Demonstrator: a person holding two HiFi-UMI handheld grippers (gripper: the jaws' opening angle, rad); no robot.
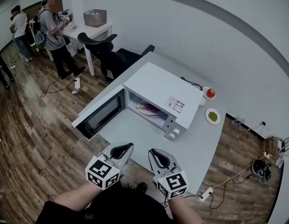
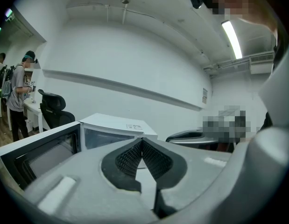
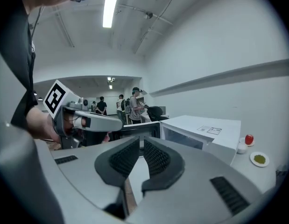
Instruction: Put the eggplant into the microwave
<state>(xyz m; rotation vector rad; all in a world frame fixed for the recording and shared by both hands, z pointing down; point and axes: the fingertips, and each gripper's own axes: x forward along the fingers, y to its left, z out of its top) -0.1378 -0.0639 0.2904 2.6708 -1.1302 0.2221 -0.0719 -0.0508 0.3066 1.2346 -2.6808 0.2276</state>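
The eggplant [image 1: 149,109] appears to be the purple shape lying inside the microwave [image 1: 163,88], on a pale plate in the cavity. It is small and I cannot make out more of it. So the main step looks done. The microwave's door [image 1: 100,116] hangs wide open to its left, and closing it is probably all that remains, if that is wanted at all.

Both claws are in front of the microwave, near the counter's [image 1: 135,135] near edge and well apart from the oven. The left claw [image 1: 129,147] has its tips pressed together with nothing in it. The right claw [image 1: 154,152] is nearly together, a slim gap between the pads, and also carries nothing.

Only the head view looks down into the cavity and shows the purple shape. The left gripper view shows the left claw [image 2: 142,142] meeting at the tip, with the open door beyond it. The right gripper view shows the narrow gap of the right claw [image 3: 140,142]. It also shows a red fruit [image 3: 249,139] and a green-filled dish [image 3: 259,159] to the right of the microwave.
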